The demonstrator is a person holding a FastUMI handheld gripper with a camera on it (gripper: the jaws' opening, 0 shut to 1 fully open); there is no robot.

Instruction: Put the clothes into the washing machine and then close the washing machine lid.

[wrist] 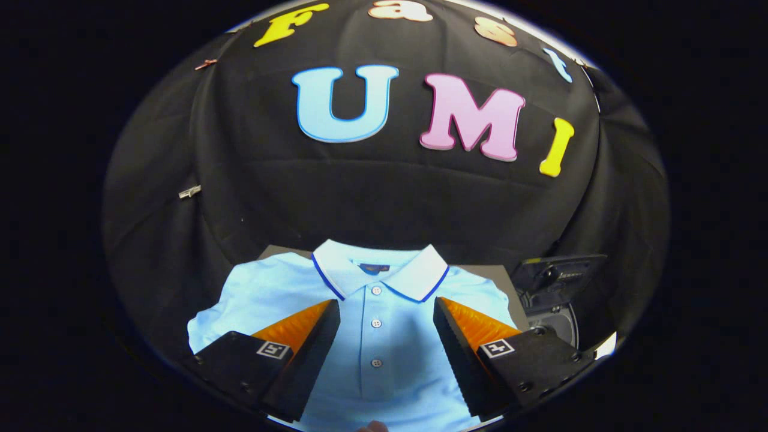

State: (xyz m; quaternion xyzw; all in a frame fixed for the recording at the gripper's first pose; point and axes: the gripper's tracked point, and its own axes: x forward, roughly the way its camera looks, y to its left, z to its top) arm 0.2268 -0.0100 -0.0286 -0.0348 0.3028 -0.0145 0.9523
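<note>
Gripper (387, 315) hovers over the light-blue polo shirt (366, 360), fingers spread wide apart, button placket showing between them. The shirt lies flat (white collar with blue trim pointing away) on a grey surface (498, 273). The washing machine (555, 288) sits just beside the shirt's right sleeve.

Creased black cloth wall (384, 180) w/ horizontal fold lines closed off the booth's back & both sides. Flat grey tabletop (282, 252) stood just below it. Lighting was dim, even.
</note>
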